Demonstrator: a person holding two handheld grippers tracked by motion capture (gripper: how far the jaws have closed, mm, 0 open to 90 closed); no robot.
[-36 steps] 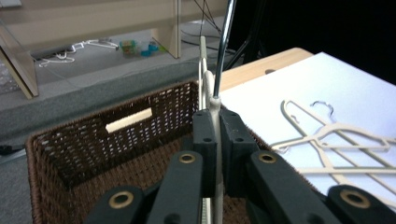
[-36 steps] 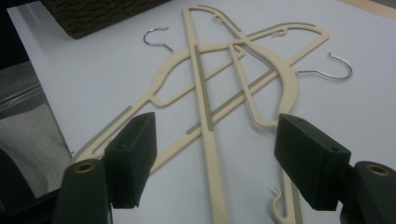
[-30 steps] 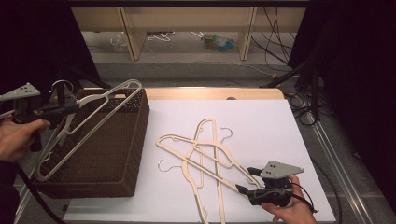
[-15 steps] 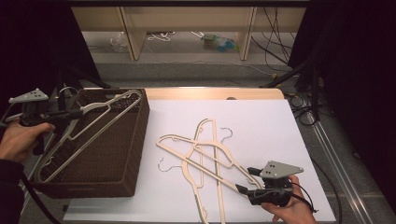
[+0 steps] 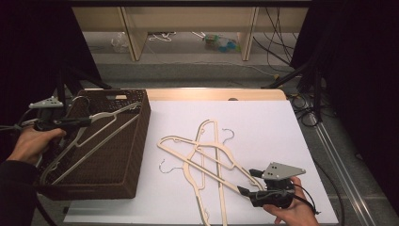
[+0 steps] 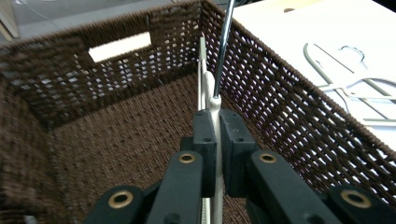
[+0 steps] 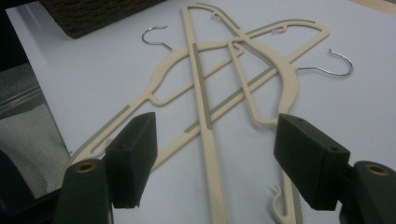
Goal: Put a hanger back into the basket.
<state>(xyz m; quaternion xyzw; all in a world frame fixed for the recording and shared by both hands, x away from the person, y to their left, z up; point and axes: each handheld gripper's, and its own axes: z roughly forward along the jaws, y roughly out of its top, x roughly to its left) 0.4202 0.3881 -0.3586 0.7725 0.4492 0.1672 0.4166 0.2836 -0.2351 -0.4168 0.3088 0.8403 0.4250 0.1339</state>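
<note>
The left gripper [image 5: 82, 121] has its two black block-shaped pads [image 6: 204, 140] pressed together on the neck of a cream plastic hanger [image 5: 89, 139], just below the point where the hanger's chrome wire hook [image 6: 223, 46] enters the plastic. The held hanger is flat and triangular in outline and lies tilted inside the basket [image 5: 136, 155], with its upper shoulder against the right wall near the rim and its lower end down toward the floor. The basket is a rectangular box of dark brown woven wicker (coarse, open weave, with a cut-out handle slot [image 6: 120, 46] in its far wall) and stands at the left end of the white table surface [image 5: 263, 122].

The right gripper [image 5: 249, 181] rests low at the near right edge of the table with its jaws spread wide and nothing between them. Just ahead of its matte black pads [image 7: 133, 156] lie the loose hangers [image 5: 207, 155], crossed over one another in a flat heap on the white surface. They are thin cream plastic with grey inlaid strips along the bars and curved chrome hooks [image 7: 338, 63].
</note>
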